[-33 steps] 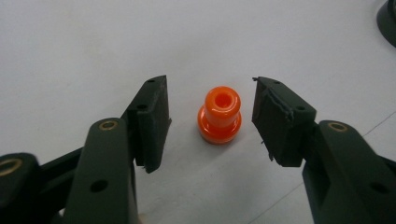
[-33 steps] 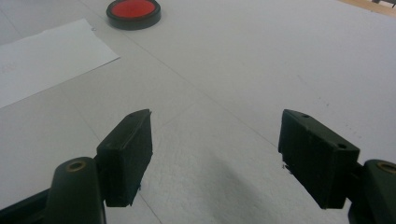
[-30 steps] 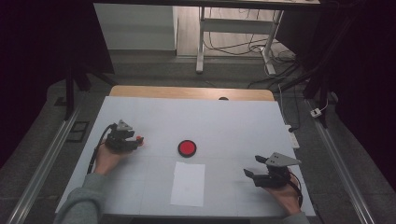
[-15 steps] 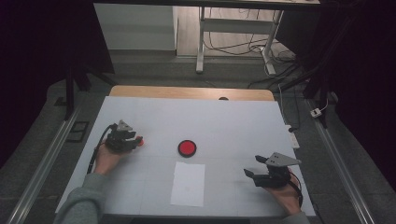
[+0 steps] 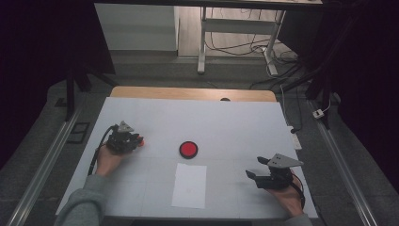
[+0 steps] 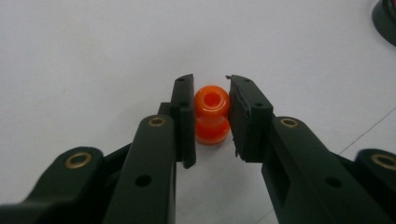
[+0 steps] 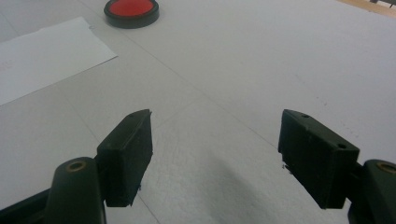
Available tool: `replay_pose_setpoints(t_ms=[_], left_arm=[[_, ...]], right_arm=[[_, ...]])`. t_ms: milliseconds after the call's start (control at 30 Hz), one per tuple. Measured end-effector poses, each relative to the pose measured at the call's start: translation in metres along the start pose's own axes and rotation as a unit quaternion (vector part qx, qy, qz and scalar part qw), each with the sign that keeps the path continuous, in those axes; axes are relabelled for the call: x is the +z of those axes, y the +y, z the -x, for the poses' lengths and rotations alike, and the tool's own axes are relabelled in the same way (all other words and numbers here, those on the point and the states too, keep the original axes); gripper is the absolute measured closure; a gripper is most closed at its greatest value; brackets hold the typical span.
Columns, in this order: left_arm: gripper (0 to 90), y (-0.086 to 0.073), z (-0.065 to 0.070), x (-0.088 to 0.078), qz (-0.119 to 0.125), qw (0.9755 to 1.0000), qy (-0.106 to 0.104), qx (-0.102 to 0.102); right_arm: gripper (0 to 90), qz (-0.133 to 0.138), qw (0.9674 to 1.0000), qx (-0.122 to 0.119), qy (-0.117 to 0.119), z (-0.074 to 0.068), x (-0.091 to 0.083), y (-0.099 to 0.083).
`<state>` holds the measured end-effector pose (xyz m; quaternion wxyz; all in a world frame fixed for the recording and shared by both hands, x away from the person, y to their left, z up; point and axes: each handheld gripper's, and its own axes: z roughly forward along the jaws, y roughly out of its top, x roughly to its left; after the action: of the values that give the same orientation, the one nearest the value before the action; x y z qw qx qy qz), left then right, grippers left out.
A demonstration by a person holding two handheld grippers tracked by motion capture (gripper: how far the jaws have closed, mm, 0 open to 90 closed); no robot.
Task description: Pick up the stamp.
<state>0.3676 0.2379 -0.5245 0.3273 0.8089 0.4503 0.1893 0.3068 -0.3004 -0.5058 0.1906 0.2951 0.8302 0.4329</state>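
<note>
A small orange spool-shaped piece (image 6: 212, 120) stands on the white tabletop (image 5: 226, 127) at the left, directly between the fingers (image 6: 185, 121) of the left gripper (image 6: 210, 116). Those fingers have just been closing and now clamp it on both sides, the left pad flat against it and the right pad meeting its edge. In the high view the piece (image 5: 140, 141) is a tiny orange speck at the tip of the left gripper (image 5: 133, 141), too small to make out its shape. The right gripper (image 7: 215, 149) rests at the near right with its fingers spread wide over bare tabletop, well apart from the piece. A red disc (image 5: 188, 149) lies mid-table, with a paper sheet (image 5: 189, 185) just nearer. In the left gripper view the disc (image 6: 385, 18) is cut off at the top right corner.
</note>
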Motion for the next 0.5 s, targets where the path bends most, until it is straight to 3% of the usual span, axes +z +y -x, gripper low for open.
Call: replay_pose_setpoints(t_ms=[200, 500], left_arm=[[72.4, 0.000, 0.001, -0.001, -0.001, 1.0000, 0.005, 0.000], [72.5, 0.002, 0.002, -0.012, 0.020, 0.9997, -0.011, -0.011]], right_arm=[[25.5, 0.000, 1.0000, -0.001, 0.000, 0.000, 0.000, 0.000], [25.5, 0.002, 1.0000, 0.002, 0.000, 0.000, -0.001, 0.000]])
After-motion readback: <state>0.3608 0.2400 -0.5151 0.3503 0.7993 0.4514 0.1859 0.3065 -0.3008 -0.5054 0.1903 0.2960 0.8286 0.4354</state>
